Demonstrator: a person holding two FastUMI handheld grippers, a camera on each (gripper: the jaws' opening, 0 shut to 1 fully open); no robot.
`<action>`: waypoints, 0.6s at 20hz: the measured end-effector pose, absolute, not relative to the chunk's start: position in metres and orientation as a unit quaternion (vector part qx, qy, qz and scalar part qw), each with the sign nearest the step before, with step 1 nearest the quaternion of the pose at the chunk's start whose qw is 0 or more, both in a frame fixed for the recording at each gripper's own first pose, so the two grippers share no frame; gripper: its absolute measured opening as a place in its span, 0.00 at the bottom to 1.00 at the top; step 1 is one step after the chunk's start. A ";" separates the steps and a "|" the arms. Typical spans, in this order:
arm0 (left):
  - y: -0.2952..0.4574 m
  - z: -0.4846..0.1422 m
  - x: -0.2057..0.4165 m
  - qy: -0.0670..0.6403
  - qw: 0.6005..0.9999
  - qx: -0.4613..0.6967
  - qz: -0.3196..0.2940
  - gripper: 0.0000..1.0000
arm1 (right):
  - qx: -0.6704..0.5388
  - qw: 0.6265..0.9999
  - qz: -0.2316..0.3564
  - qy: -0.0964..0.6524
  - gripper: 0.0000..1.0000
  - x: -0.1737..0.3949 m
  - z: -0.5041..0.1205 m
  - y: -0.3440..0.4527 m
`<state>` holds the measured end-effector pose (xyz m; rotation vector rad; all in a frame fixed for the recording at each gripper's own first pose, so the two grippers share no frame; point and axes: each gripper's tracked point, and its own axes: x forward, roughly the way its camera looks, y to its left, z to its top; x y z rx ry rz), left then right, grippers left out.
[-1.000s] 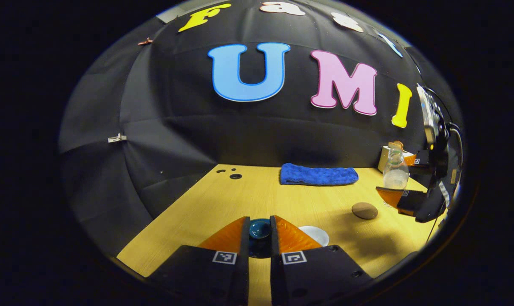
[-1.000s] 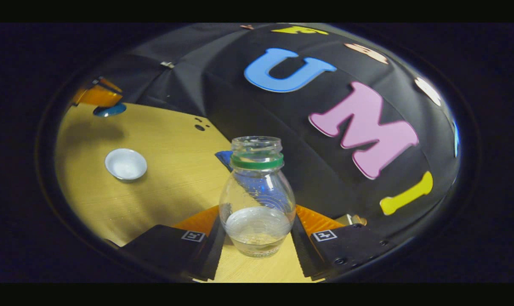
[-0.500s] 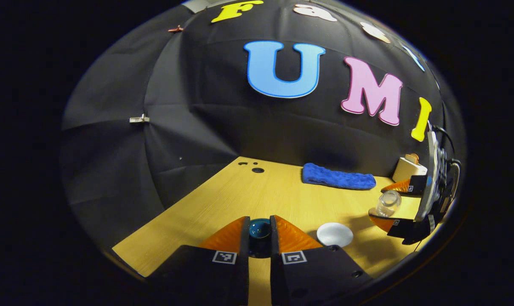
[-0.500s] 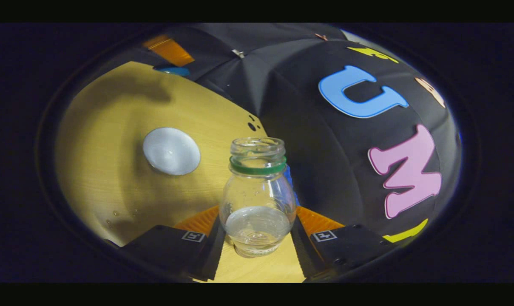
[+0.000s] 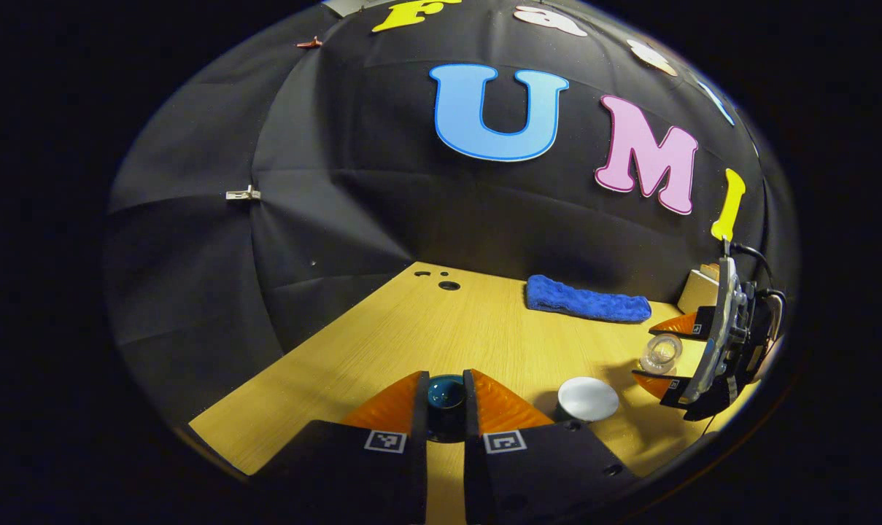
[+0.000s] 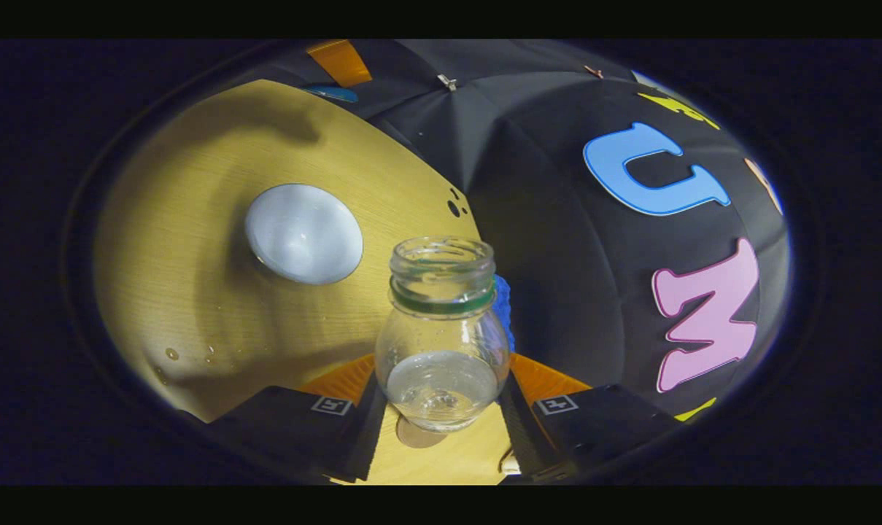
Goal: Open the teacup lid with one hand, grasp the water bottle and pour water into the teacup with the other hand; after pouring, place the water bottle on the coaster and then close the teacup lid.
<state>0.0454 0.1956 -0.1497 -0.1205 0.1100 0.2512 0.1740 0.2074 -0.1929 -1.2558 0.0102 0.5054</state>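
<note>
While clamped in the right gripper (image 6: 441,408), the water bottle (image 6: 442,335) tilts toward the teacup (image 6: 303,233).

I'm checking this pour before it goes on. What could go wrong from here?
1. The bottle, tilted in the right gripper, has its mouth off to one side of the cup; water could land on the table, where drops already lie.
2. The cup looks small, so a quick tip may overshoot or overfill it.
3. The lid, pinched in the left gripper close to the cup, could get splashed.
</note>
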 end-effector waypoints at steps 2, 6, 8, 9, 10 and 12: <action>0.195 -0.148 0.046 0.055 0.989 -0.056 0.122 0.24 | -0.577 0.783 0.233 0.009 0.74 0.174 -0.193 0.209; 0.192 -0.143 0.048 0.055 0.991 -0.042 0.115 0.24 | -0.581 0.780 0.232 0.014 0.72 0.177 -0.193 0.213; 0.191 -0.143 0.049 0.055 0.992 -0.037 0.111 0.24 | -0.587 0.776 0.232 0.012 0.72 0.177 -0.193 0.215; 0.190 -0.142 0.049 0.056 0.992 -0.037 0.110 0.24 | -0.591 0.773 0.232 0.010 0.72 0.177 -0.193 0.215; 0.190 -0.141 0.048 0.055 0.992 -0.037 0.110 0.24 | -0.597 0.769 0.229 0.008 0.72 0.179 -0.192 0.215; 0.192 -0.139 0.046 0.052 0.992 -0.034 0.111 0.24 | -0.615 0.757 0.222 -0.005 0.71 0.184 -0.185 0.215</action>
